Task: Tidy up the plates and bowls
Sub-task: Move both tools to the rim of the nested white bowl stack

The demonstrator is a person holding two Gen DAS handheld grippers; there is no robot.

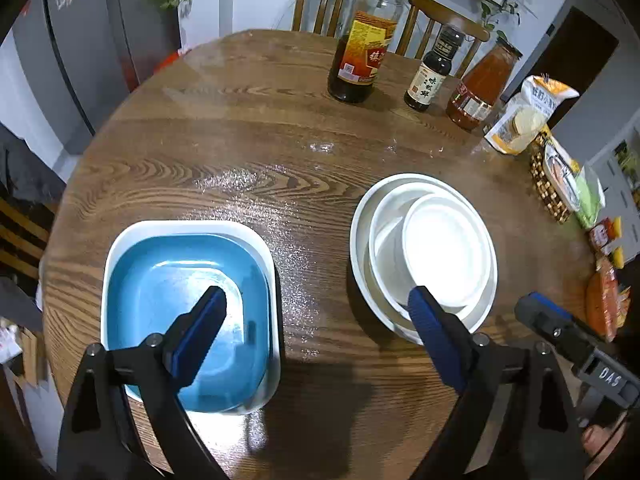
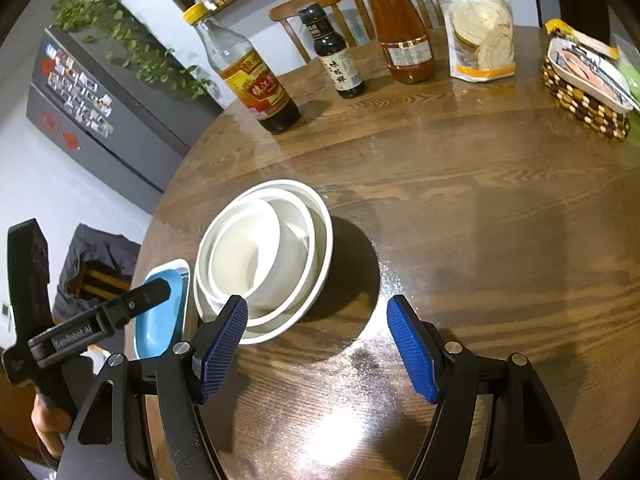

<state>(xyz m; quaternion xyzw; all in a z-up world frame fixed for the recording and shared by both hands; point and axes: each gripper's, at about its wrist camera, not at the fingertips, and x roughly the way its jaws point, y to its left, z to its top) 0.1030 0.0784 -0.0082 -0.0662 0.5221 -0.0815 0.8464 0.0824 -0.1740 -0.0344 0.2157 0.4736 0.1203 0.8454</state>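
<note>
Crockery first: the nested white bowls (image 1: 424,248) sit just ahead of your left gripper (image 1: 316,312), off its right-hand pad, three of them tucked one inside another on the round wooden table (image 1: 248,152). The inner ones lie tilted and off-centre, so I'd expect them to slide and clink if you jolt the stack. They look like glazed ceramic: stiff, slick, heavy enough as a set, and chippable. Take a rim, one pad inside and one outside, low on the wall.

Off your left-hand pad lies the blue square plate (image 1: 184,300), seated in a white square dish (image 1: 264,248). It is shallow and smooth, so the raised edge is your only real purchase.

Your left jaws stand wide apart, nothing between them but bare tabletop; one pad hangs over the blue plate, the other over the bowls' near rim, and whether either is touching I can't tell.

Your right gripper (image 2: 320,352) is parted too, empty, with the bowls (image 2: 264,256) just beyond its left pad and bare wood between the pads.
</note>
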